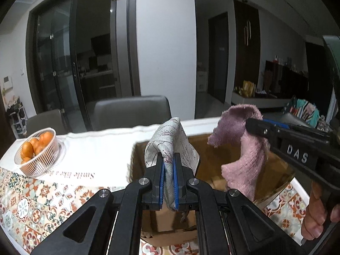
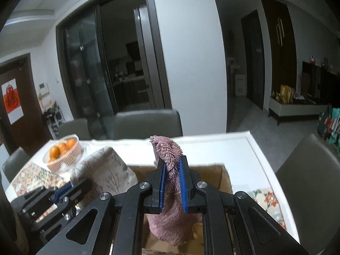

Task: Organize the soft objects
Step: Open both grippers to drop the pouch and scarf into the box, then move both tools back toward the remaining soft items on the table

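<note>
My left gripper (image 1: 169, 159) is shut on a grey patterned cloth (image 1: 170, 142) and holds it above an open cardboard box (image 1: 204, 155). My right gripper (image 2: 172, 163) is shut on a fuzzy pink towel (image 2: 167, 150), also held over the box (image 2: 225, 176). In the left wrist view the right gripper (image 1: 255, 123) comes in from the right with the pink towel (image 1: 244, 148) hanging from it. In the right wrist view the left gripper (image 2: 63, 189) and the grey cloth (image 2: 106, 170) show at the lower left.
A white wire basket of oranges (image 1: 36, 150) stands on the table's far left, also in the right wrist view (image 2: 62, 155). The table has a white runner (image 1: 95, 148) and a patterned cloth (image 1: 31, 201). Grey chairs (image 1: 131, 110) stand behind it, another at the right (image 2: 310, 182).
</note>
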A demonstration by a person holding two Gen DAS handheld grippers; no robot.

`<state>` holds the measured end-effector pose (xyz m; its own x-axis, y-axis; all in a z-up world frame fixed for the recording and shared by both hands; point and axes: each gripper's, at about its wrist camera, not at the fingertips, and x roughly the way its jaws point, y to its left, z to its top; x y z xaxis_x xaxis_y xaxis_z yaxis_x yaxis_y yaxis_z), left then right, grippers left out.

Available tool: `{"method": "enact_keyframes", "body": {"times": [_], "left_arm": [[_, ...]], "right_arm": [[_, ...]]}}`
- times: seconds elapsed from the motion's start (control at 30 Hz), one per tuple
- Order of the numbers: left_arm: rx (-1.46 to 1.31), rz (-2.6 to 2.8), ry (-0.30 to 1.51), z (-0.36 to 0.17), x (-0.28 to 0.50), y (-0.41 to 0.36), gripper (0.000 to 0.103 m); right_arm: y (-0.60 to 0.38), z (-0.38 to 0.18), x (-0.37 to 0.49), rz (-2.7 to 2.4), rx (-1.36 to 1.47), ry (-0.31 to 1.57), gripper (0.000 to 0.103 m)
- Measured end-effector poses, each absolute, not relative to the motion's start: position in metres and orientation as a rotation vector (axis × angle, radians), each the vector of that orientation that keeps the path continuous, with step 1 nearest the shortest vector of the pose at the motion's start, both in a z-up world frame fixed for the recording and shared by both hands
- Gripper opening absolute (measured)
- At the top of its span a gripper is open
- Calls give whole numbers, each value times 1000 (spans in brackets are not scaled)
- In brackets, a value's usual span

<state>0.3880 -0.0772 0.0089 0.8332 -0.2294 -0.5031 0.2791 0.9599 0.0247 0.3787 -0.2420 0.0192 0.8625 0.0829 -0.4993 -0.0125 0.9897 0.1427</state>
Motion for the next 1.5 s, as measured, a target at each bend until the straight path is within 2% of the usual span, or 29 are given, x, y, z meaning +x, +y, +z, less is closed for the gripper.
{"method": "enact_keyframes", "body": {"times": [0.37,0.43,0.5,0.53,0.9,1.5], "left_arm": [[155,-283,607,-13,400,-93,10],[155,-279,606,-13,400,-94,18],[160,-277,592,-11,397,-93,29],[162,-271,585,-10,398,-91,32],[144,-255,522,18,361,-82,38],[135,-261,445,53,259,-82,42]], "right_arm": [[-257,-28,391,45,128,701,15],[-259,-30,394,44,121,715,21],[-258,-28,393,38,125,709,43],[-259,-27,391,30,124,696,44],[-260,7,341,-13,88,587,44],[-267,47,248,-27,113,484,44]]}}
